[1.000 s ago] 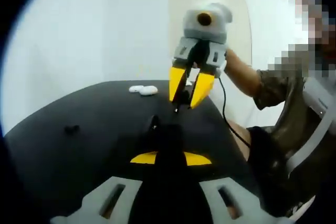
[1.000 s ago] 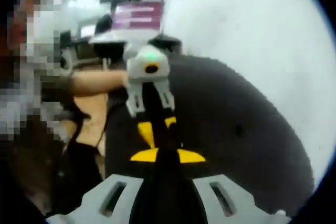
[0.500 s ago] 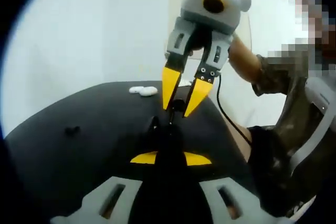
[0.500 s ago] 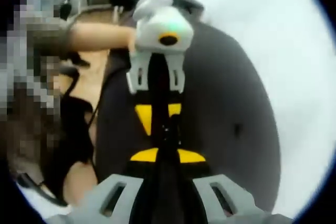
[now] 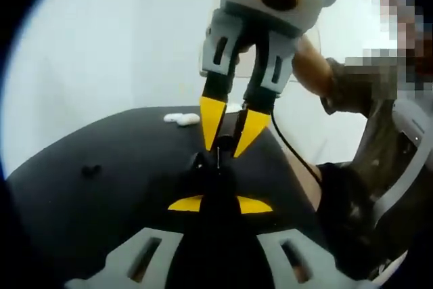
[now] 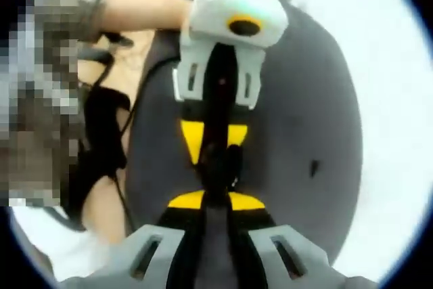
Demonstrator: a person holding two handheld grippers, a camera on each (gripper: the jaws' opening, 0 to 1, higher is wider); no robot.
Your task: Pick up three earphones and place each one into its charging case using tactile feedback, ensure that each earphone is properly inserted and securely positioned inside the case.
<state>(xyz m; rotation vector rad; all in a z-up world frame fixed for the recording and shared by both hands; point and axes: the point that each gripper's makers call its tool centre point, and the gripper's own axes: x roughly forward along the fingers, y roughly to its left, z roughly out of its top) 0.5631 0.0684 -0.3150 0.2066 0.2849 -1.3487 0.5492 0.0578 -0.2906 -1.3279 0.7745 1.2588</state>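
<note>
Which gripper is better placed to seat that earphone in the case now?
Right, probably. The right gripper points its tips down at the dark case held in the left gripper, which only steadies it.

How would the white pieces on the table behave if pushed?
The white pieces look small and rounded, so probably light and apt to roll or skid. They lie near the table's far edge; a push might drop them.

2 claws (image 5: 225, 141), 2 white earphones (image 5: 181, 119), 1 table (image 5: 101, 147)
</note>
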